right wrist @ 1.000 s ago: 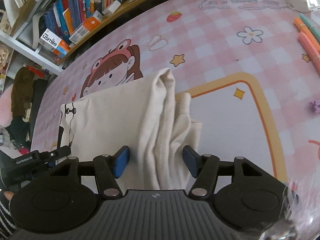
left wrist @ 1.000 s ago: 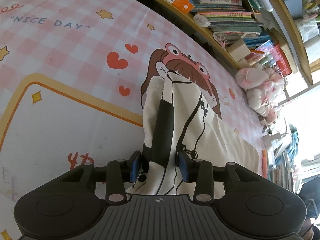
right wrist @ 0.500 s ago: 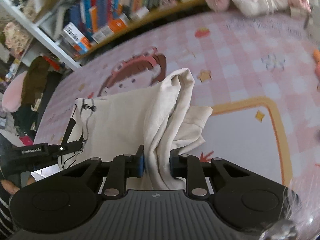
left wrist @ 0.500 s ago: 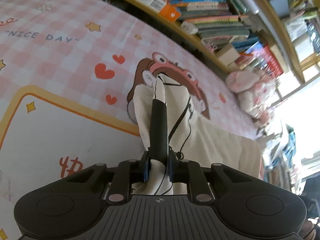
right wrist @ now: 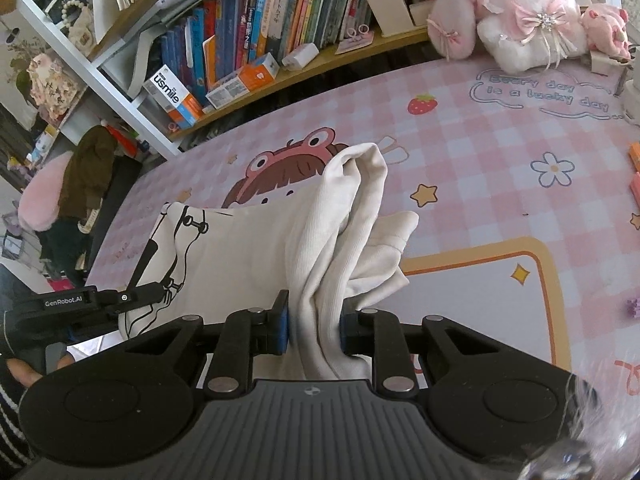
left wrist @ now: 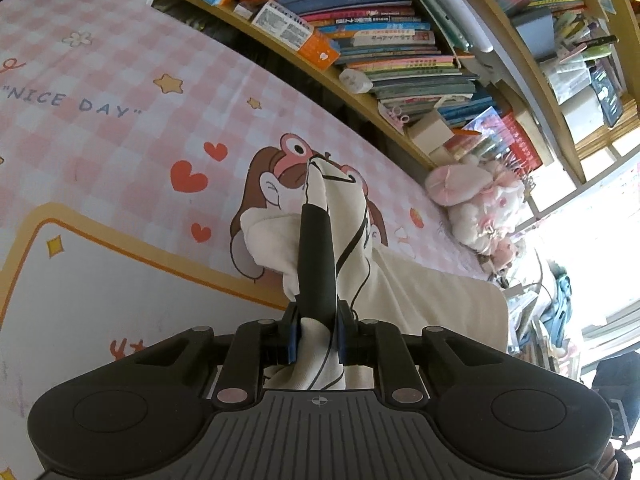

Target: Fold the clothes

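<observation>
Cream garment [right wrist: 248,256] with black line print and a black trim band, bunched and partly lifted off the pink checked table mat [right wrist: 500,152]. Left gripper [left wrist: 317,336] pinches the black-banded end, right gripper [right wrist: 314,330] pinches a bunched cream fold. Fabric drapes slack between them, far part resting on the mat.

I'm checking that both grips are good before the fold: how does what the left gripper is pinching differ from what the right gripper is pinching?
The left gripper pinches a thin bunch of the cream garment with a black band and line print; the right gripper clamps a thicker, plain ribbed bunch. The left bunch stands as a narrow peak; the right bunch flops into loose folds on one side. Both are shut on the same garment, raised above the pink mat.
</observation>
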